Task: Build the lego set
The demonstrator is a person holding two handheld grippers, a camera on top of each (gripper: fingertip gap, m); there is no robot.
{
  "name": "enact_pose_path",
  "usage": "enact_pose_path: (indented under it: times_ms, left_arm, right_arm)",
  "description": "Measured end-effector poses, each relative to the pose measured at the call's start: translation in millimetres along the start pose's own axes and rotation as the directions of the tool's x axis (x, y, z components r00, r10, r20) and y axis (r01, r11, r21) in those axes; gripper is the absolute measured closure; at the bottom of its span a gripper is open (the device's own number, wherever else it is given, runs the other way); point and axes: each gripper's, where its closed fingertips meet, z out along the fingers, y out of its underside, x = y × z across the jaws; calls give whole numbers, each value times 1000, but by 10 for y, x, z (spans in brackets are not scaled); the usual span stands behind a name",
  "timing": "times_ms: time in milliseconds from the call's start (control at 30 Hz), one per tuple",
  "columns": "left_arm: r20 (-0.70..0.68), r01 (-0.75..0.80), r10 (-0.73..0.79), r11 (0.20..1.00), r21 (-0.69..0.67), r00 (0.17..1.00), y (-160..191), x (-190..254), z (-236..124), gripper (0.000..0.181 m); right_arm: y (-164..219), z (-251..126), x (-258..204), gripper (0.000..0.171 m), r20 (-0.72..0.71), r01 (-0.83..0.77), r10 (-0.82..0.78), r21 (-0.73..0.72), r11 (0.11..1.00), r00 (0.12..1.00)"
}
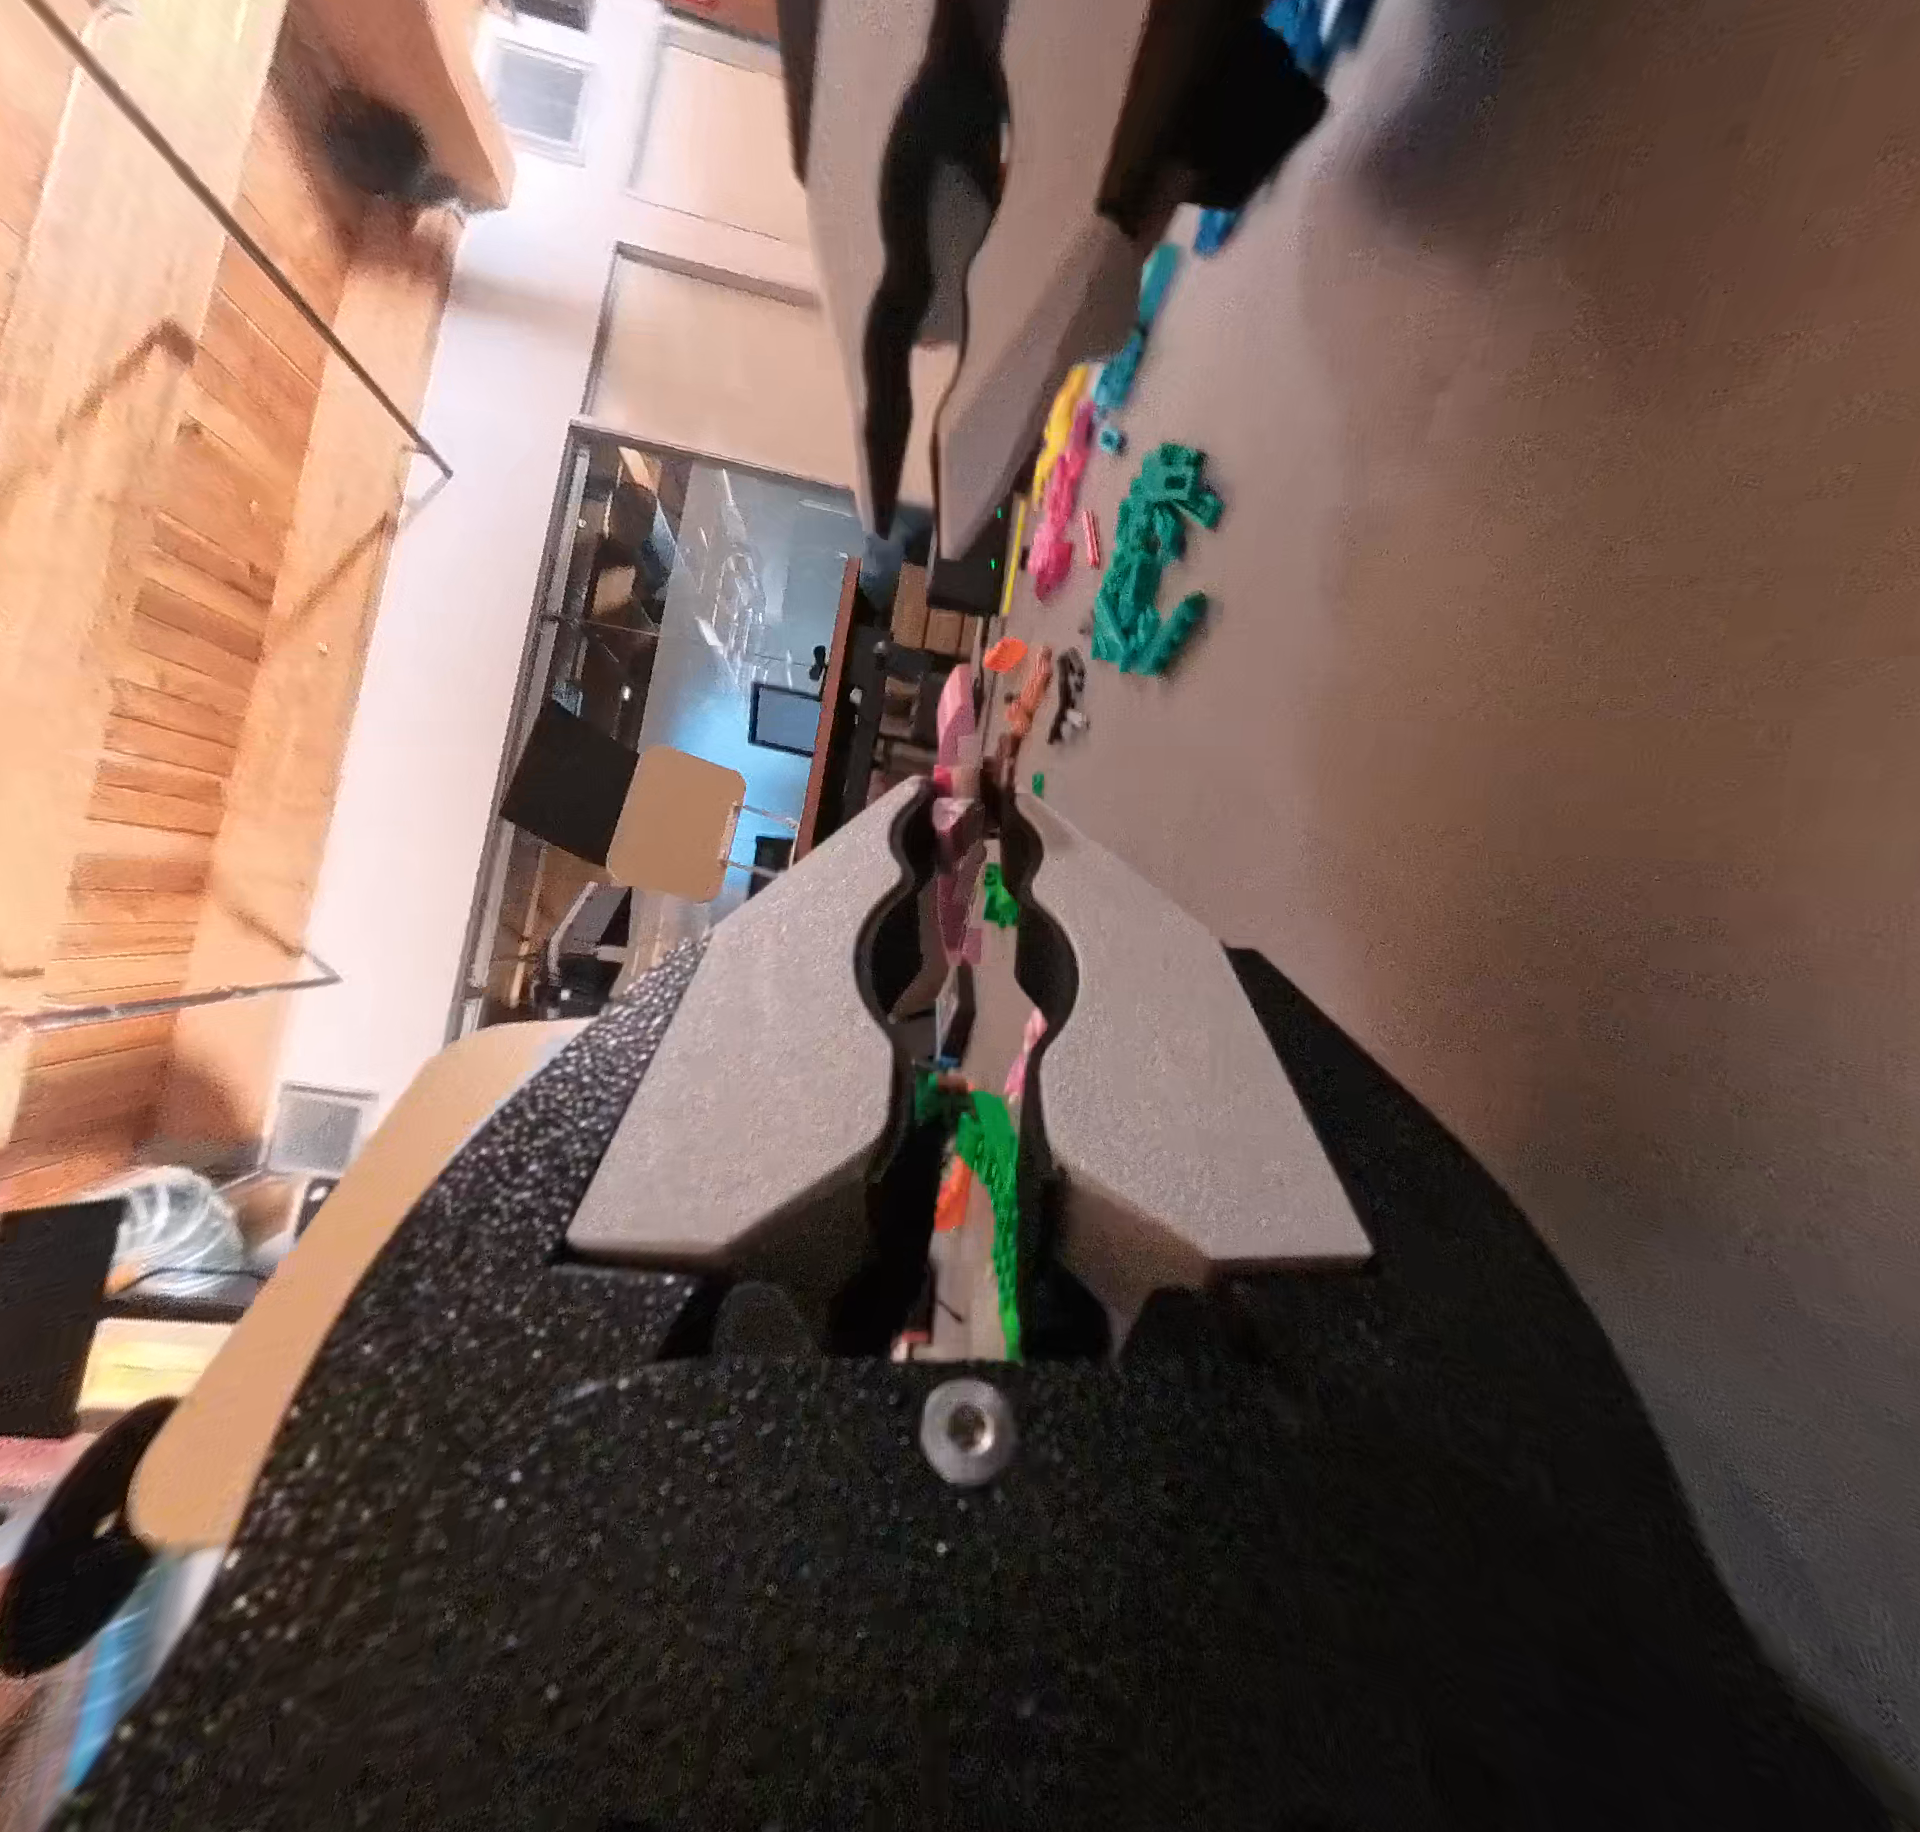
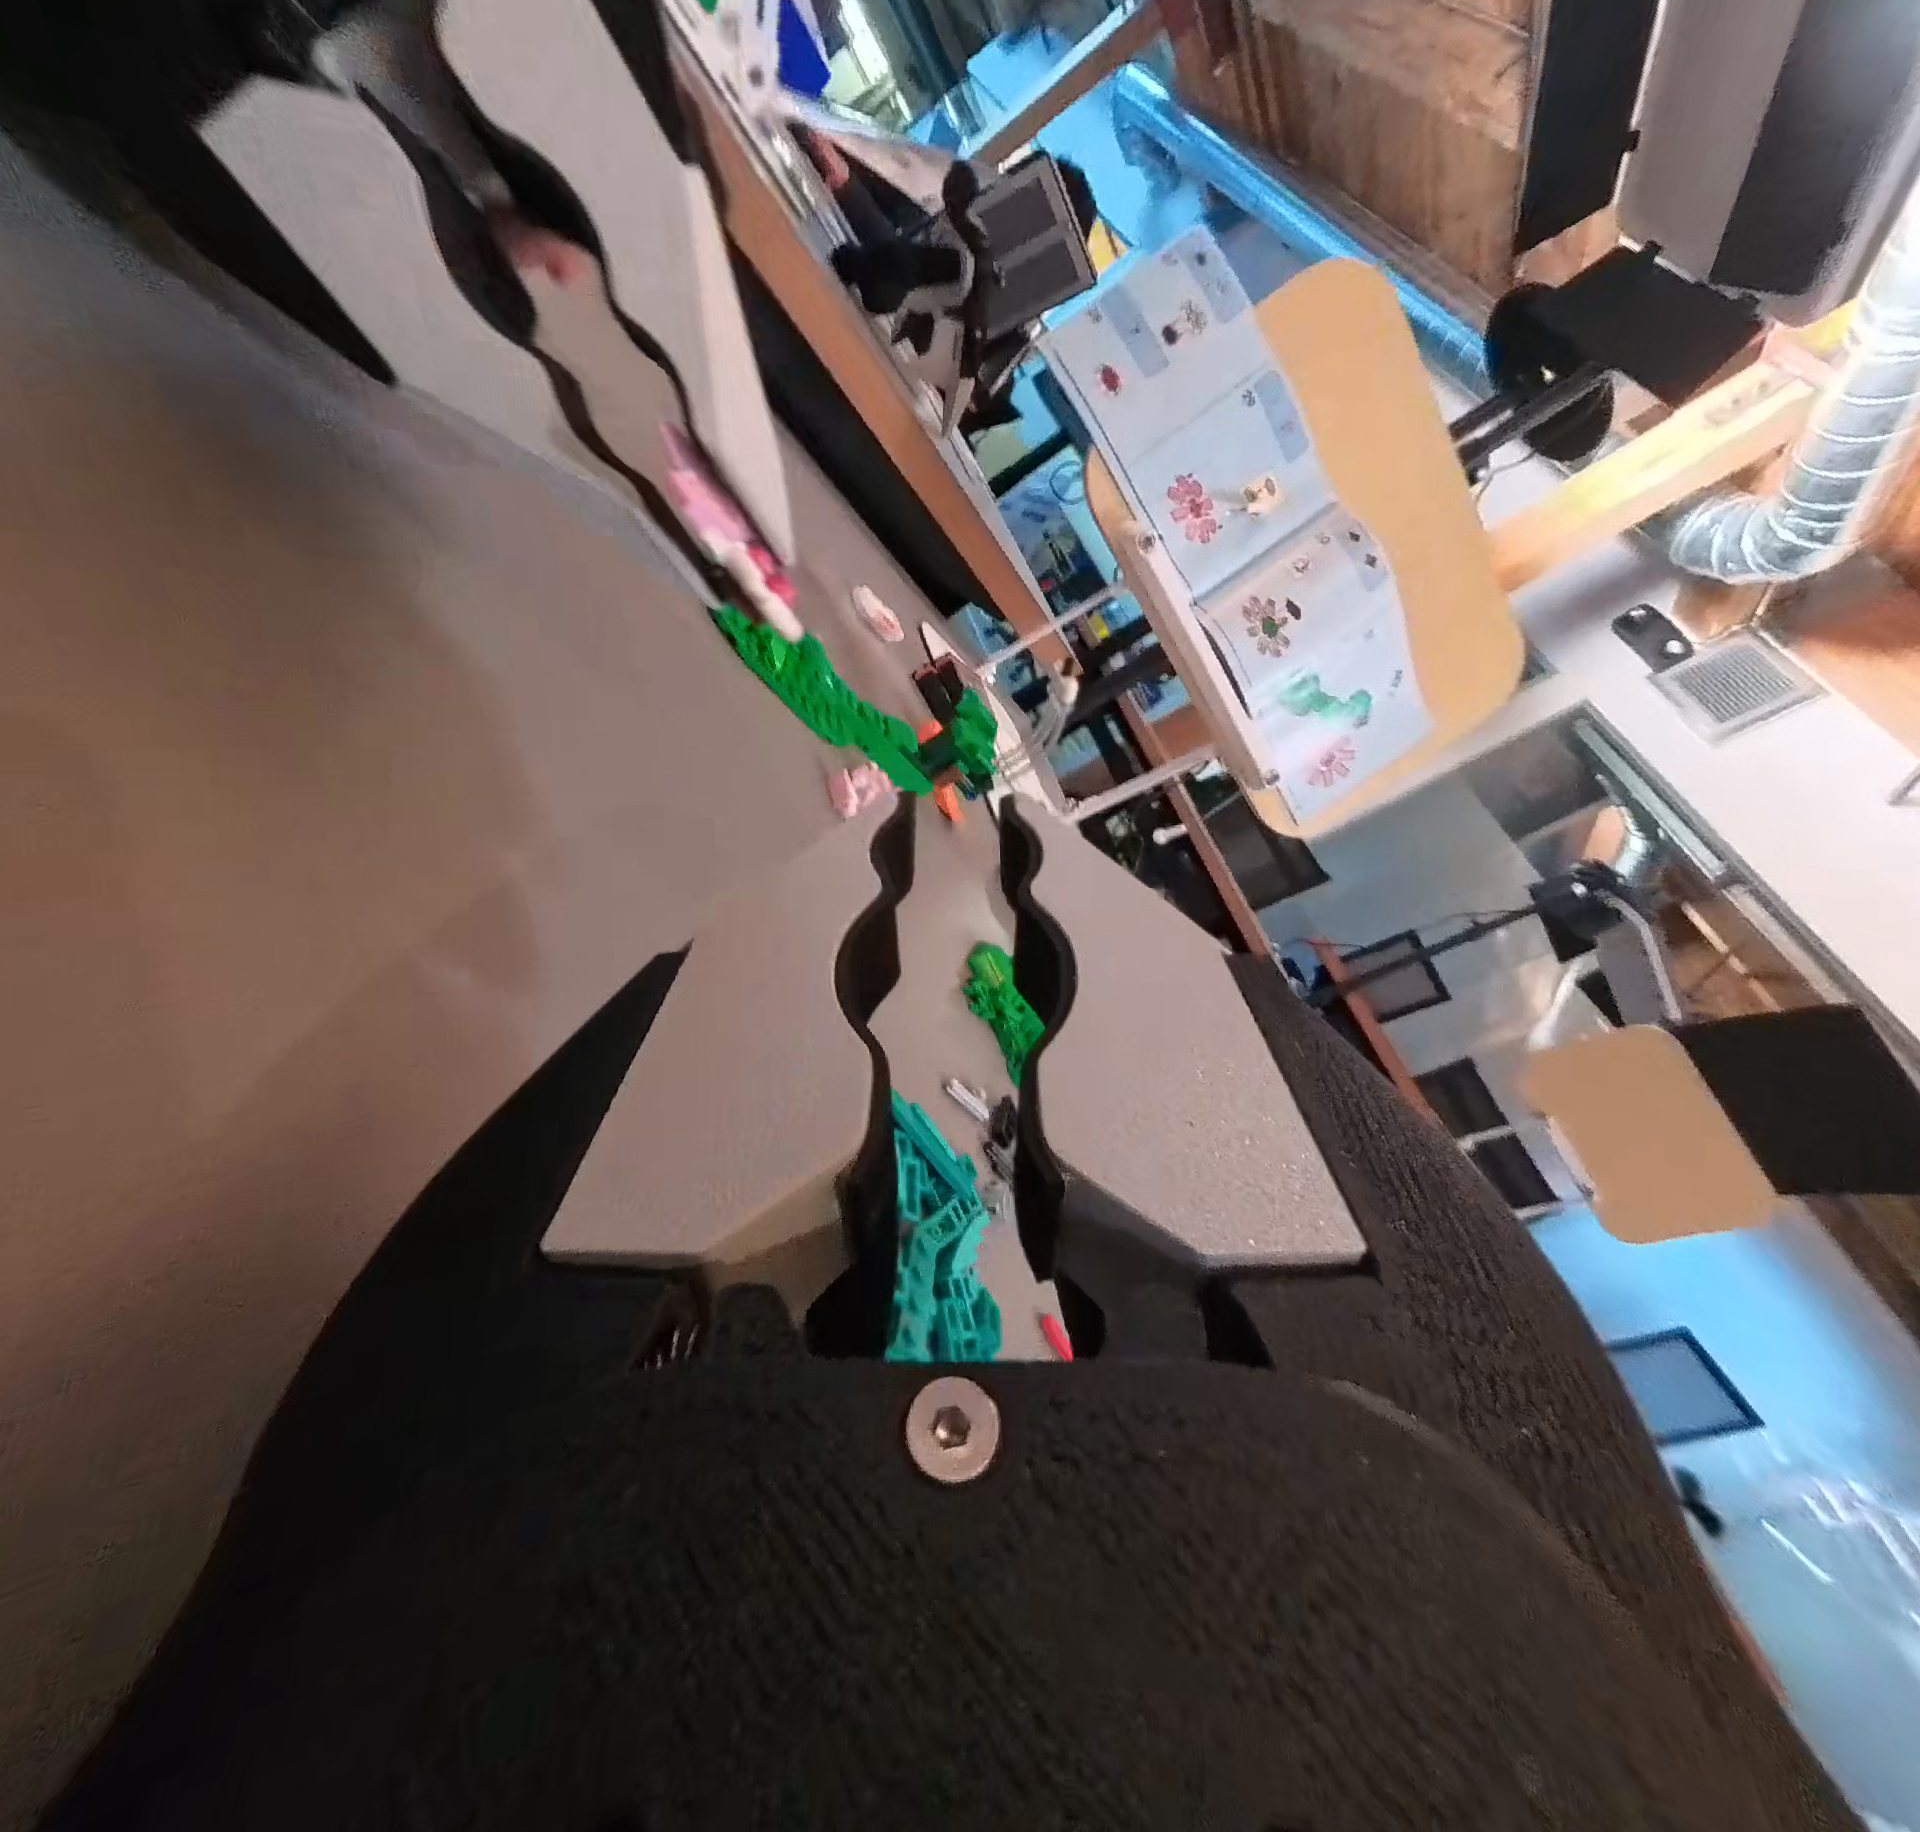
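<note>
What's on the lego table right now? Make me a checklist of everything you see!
Surface: grey table, tilted in both views.
Job's things: teal brick pile, pink and yellow bricks, green brick build, open instruction booklet standing on a holder.
Clutter: small black pieces, loose.
Grippers: left gripper shut on a pink flower piece; right gripper open, empty.
Cables: nothing seen on the table.
Surroundings: wooden wall, monitors, blurry.

Left gripper body showing rough speckled black plastic, matt grey fingers; teal bricks looking glossy plastic; table appearing smooth matt.
</note>
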Motion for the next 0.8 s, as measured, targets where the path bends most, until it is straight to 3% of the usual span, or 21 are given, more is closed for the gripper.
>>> enact_pose_path:
  times_ms: [200, 333, 400, 467, 567, 700, 800]
  left_arm:
    - [37, 45, -41, 992, -121, 998, 206, -46, -258, 172]
    - [30, 108, -106, 989, -105, 994, 237, -48, -255, 172]
    - [13, 123, -122, 988, -93, 992, 239, -27, -216, 173]
    - [-14, 130, -131, 990, -60, 991, 188, 10, -198, 172]
    - [-36, 149, -150, 988, -35, 988, 156, 32, -197, 172]
    - [-45, 194, -195, 981, -19, 980, 156, 20, -203, 173]
    - [-53, 204, -204, 979, -10, 978, 144, 25, -206, 172]
  right_arm:
    - [221, 6, 170, 154, -92, -3, -7, -116, 993, 996]
    - [290, -16, 209, 151, -106, 26, -43, -161, 987, 993]
    - [263, -8, 179, 138, -89, 44, -59, -165, 985, 994]
    - [282, 42, 133, 137, -56, 41, -53, -194, 980, 997]
    - [204, 283, 56, 144, 20, -175, 184, -216, 961, 983]
    - [169, 819, -9, 144, 142, -515, 578, -321, 795, 804]
    - [367, 1134, -115, 144, 201, -554, 684, -451, 700, 701]
